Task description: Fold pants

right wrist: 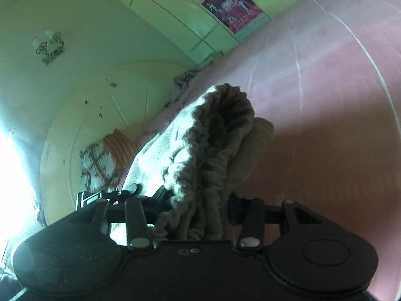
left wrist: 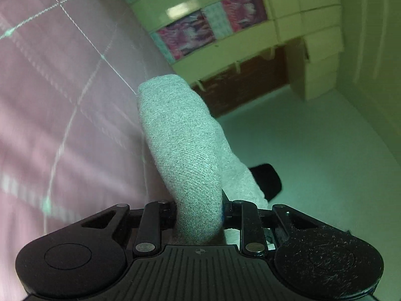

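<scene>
The pants are light grey knit fabric. In the left wrist view a rolled fold of the pants (left wrist: pixel 180 135) rises from between the jaws of my left gripper (left wrist: pixel 198 215), which is shut on it; the fingertips are hidden by the cloth. In the right wrist view the gathered elastic waistband of the pants (right wrist: pixel 215 130) is bunched between the jaws of my right gripper (right wrist: pixel 198 208), which presses on it from both sides. More of the grey fabric trails off to the left toward a black device (right wrist: pixel 100 197). Both grippers hold the cloth above a pink bedsheet (left wrist: pixel 62 100).
The pink sheet with thin white lines (right wrist: pixel 325 100) covers the bed. A cream wardrobe with pink patterned panels (left wrist: pixel 225 37) stands beyond the bed. A dark object (left wrist: pixel 268 180) lies on the pale floor (left wrist: pixel 313 138). A cream headboard (right wrist: pixel 100 115), a pillow (right wrist: pixel 100 158) and a wall lamp (right wrist: pixel 48 46) are at the left.
</scene>
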Motion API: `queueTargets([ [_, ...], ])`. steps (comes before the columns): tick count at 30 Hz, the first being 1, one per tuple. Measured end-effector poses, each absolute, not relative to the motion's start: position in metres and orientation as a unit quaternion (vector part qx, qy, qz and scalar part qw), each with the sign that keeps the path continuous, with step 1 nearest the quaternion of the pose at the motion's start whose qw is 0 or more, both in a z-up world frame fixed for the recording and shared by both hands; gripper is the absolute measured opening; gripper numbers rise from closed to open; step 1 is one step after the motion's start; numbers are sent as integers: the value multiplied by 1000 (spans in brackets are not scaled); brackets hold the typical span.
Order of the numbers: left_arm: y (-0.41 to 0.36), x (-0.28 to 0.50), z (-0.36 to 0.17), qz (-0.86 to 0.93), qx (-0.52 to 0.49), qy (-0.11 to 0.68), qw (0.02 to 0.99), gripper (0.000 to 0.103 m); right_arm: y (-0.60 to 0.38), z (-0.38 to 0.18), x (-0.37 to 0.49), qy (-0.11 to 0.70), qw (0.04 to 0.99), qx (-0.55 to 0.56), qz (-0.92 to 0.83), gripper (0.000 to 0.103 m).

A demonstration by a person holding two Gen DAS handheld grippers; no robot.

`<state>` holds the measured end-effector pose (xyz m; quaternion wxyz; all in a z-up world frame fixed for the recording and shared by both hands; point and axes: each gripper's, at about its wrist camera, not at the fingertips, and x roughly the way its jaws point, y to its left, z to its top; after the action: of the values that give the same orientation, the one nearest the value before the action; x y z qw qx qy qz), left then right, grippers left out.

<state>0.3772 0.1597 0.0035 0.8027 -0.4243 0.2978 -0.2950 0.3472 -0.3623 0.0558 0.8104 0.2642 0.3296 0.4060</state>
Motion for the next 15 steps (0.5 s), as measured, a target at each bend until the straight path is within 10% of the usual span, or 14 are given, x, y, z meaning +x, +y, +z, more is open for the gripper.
queueTargets([
  [2,159,401,-5,-227,-391,336,826,55,-354,62,382,335,813,272,391,59],
  [4,156,407,-15,-138,-359,401,831,62,-346,53,411,370,828,250,339,88],
  [15,111,323,16,-107,-163,369,909,65,-334,22,388,418,843,229,251,87],
])
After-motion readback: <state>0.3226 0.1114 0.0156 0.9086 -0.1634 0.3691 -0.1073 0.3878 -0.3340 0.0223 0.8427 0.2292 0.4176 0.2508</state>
